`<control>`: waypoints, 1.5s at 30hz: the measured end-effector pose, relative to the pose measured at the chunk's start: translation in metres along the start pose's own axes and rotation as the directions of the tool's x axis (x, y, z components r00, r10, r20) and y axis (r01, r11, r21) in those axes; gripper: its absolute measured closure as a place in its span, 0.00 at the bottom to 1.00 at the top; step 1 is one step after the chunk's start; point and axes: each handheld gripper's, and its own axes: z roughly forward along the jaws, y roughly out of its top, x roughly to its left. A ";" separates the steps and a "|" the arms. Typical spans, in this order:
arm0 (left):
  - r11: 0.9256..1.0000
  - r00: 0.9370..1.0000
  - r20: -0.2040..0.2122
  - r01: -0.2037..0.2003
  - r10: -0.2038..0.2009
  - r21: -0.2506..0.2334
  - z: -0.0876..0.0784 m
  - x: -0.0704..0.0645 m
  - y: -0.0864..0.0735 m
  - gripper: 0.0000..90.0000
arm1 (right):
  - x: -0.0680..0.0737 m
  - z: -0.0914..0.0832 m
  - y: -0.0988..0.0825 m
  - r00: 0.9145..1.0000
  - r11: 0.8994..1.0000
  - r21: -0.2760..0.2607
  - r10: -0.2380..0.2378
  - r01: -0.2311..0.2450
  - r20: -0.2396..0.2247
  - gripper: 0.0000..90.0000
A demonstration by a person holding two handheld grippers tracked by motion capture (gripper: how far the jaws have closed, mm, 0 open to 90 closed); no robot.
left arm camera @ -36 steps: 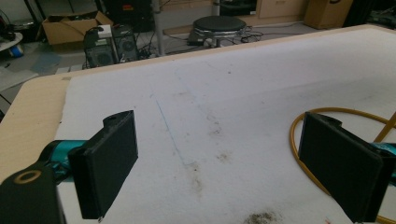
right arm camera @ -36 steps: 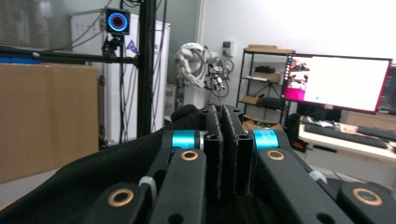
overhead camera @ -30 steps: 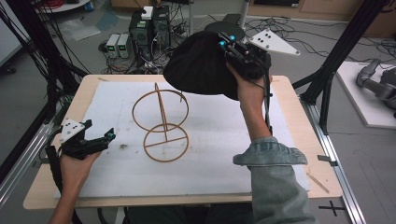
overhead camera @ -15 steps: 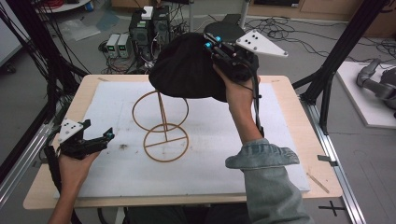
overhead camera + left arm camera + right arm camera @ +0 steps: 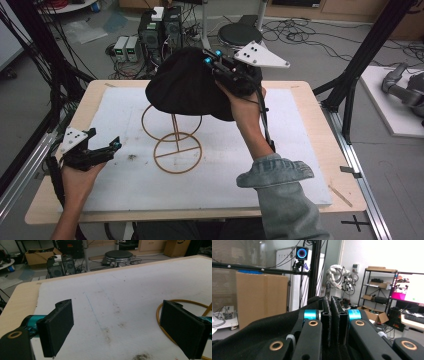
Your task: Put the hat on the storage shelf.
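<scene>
Right gripper point(image 5: 212, 59), in the upper middle of the high view, has its jaws pressed together on the rim of a black hat point(image 5: 187, 85), a soft, matte, rounded piece of cloth that hangs above the wire stand point(image 5: 175, 142). In the right gripper view the two black pads stand nearly flush, with dark fabric point(image 5: 262, 332) bunched below and to the left of them. The stand is thin, tan-coloured wire: a flat ring with a crossbar on the mat, an upright stem, and a second ring higher up, partly under the hat. Left gripper point(image 5: 107, 150) sits at the lower left of the high view, jaws spread wide with nothing between them, resting on the white foam mat point(image 5: 280, 150). That mat is rough and smudged, laid over a pale wooden table point(image 5: 320, 100).
</scene>
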 end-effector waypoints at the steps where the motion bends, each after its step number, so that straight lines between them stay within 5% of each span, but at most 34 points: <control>1: 1.000 1.000 -0.002 0.003 -0.003 -0.003 0.000 0.000 0.000 0.14 | 0.000 0.000 0.000 1.000 1.000 0.000 0.000 0.000 0.000 0.97; 22: 1.000 1.000 -0.006 0.001 -0.001 -0.002 -0.001 0.002 0.000 0.14 | 0.027 0.000 -0.032 0.988 0.998 0.046 -0.025 0.032 -0.153 0.97; 45: 1.000 1.000 -0.006 0.001 -0.001 0.001 -0.001 0.002 0.000 0.14 | 0.041 0.001 -0.057 0.971 0.993 0.101 -0.037 0.062 -0.235 0.96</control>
